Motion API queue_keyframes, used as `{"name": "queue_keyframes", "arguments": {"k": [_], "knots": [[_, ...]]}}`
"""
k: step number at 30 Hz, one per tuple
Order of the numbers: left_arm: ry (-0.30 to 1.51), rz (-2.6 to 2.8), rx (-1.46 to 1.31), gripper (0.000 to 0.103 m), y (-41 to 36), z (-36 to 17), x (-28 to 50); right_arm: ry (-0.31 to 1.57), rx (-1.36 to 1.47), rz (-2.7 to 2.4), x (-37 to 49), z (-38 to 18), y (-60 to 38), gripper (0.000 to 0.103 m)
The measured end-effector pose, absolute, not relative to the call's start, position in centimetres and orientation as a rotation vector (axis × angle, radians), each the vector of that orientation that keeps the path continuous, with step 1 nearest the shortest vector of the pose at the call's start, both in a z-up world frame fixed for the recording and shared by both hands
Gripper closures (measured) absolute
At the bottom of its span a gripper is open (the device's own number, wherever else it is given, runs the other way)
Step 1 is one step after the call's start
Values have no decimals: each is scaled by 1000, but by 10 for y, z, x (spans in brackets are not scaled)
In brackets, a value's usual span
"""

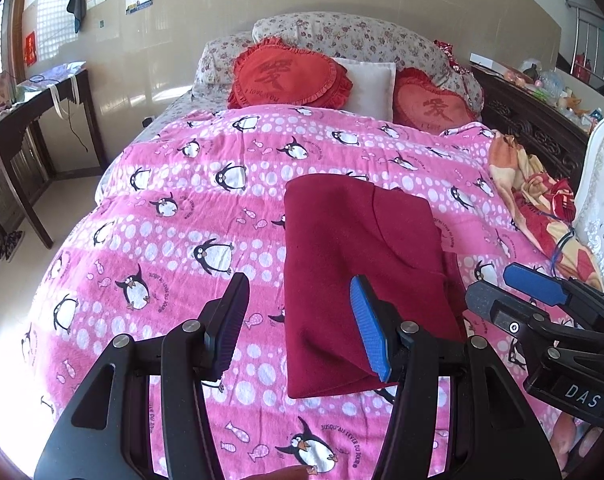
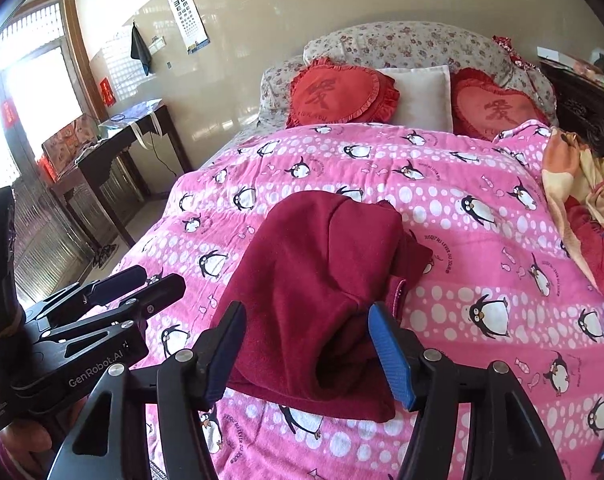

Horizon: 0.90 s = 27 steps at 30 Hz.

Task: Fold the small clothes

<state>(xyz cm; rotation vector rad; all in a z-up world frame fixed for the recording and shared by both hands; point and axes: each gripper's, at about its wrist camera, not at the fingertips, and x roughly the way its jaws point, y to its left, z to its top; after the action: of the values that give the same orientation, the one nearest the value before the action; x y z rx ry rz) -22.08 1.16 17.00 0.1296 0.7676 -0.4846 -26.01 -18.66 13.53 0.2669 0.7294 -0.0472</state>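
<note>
bed [image 1: 149, 216] covered with a pink penguin-print blanket [image 2: 482, 240], sunlit room, beige wall behind. at the head of the bed two red heart cushions [image 1: 287, 74] with a white pillow [image 1: 372, 84] between them, floral pillows [image 2: 402, 42] stacked behind. dark wooden side table [image 1: 33, 120] along the wall on the far side with bags and straps on top, an eye chart [image 2: 189, 16] and a dark cloth [image 2: 139, 46] hanging on the wall above it. crumpled orange-red patterned cloth [image 1: 542, 196] lies at the opposite edge of the bed next to a white ornate chair [image 1: 600, 216]; dark carved headboard beyond. dark red garment [image 1: 354, 264] lies folded on the blanket near the middle of the bed, one rumpled edge toward the right side. left gripper [image 1: 302, 328] hangs above the blanket at the garment's near left edge, jaws partly apart, nothing pinched. right gripper [image 2: 306, 354] over the garment's near end, jaws apart with fabric lying between them, pads not pressing on it. nothing blocks the garment besides the two grippers themselves
</note>
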Motion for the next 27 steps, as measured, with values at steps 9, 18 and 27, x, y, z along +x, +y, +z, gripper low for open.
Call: {"name": "queue_keyframes", "arguments": {"k": [9,18,27], "knots": [[739,-488,130,50,15,179,-229,727,275,-51,-265,141,-184,41],[730,-485,126,50,17,178,-229,730,295,-51,-265,139,-184,40],[741,-485,134,50,12,173,-226,743,304,-48,-259,134,-187,40]]}}
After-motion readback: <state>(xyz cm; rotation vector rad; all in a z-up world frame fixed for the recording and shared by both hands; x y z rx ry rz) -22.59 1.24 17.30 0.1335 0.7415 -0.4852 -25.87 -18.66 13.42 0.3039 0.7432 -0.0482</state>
